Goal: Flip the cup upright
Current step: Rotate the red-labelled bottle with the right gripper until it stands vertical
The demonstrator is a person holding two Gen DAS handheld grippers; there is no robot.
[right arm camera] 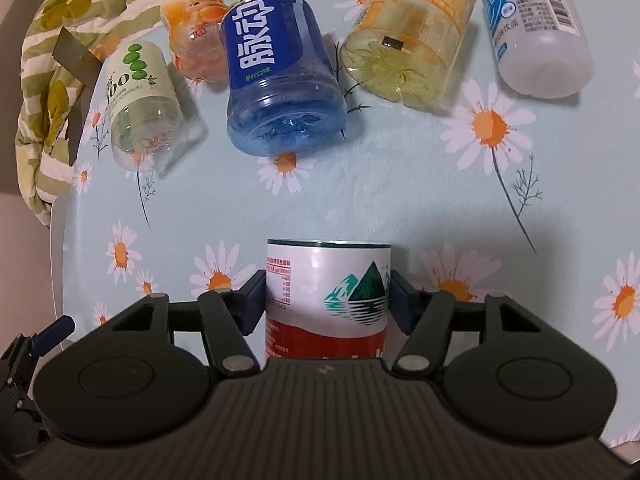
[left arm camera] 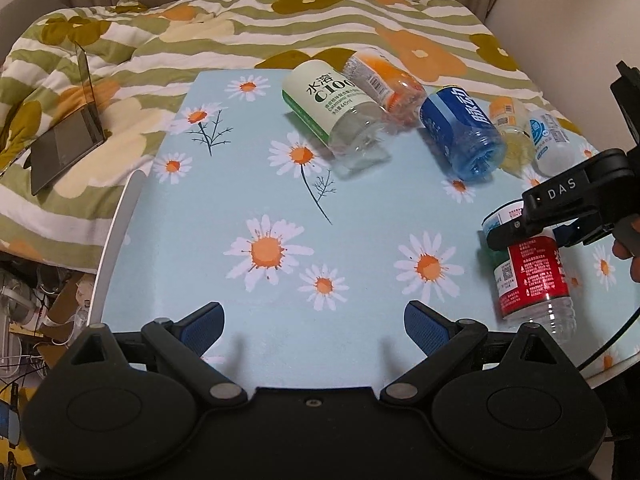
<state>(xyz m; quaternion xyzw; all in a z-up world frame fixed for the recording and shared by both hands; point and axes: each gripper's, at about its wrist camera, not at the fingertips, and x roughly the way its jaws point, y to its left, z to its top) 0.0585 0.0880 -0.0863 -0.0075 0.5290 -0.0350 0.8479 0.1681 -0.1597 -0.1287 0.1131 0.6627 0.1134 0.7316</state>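
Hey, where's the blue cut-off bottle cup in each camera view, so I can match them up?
Left wrist view: blue cup lies on its side at upper right, on the daisy tablecloth.
Right wrist view: it lies upper centre-left.
Shared landmark: the red-and-white cup, between the right hand-held gripper fingers.

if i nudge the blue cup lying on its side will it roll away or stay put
The blue cup is round and lies on its side, so it would probably roll. It looks empty and thin-walled, likely light and squashy. The orange cup beside it might block a roll that way.
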